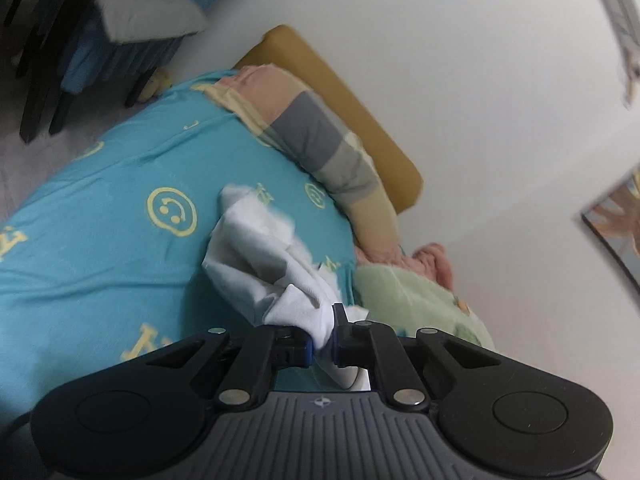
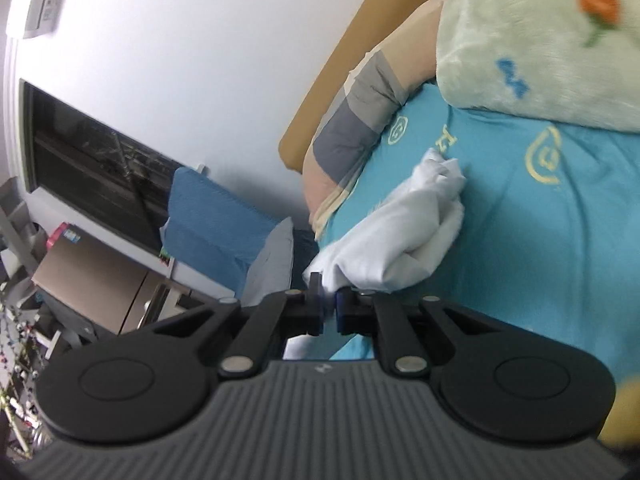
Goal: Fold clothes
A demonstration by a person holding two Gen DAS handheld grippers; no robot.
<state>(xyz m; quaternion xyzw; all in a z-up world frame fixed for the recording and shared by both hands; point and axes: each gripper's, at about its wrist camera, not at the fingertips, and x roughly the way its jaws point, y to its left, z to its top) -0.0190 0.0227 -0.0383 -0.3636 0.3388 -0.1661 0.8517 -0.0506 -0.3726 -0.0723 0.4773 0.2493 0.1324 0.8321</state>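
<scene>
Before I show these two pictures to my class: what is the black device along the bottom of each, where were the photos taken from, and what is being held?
Each black device is a hand-held two-finger gripper, with no robot arm behind it. A fisheye camera on each looks forward along its fingers. One picture comes from the left gripper, the other from the right gripper. Both are shut on the same crumpled white garment, which hangs over a bed with a turquoise smiley-print sheet. A striped pillow and a green fleece blanket also lie there.
</scene>
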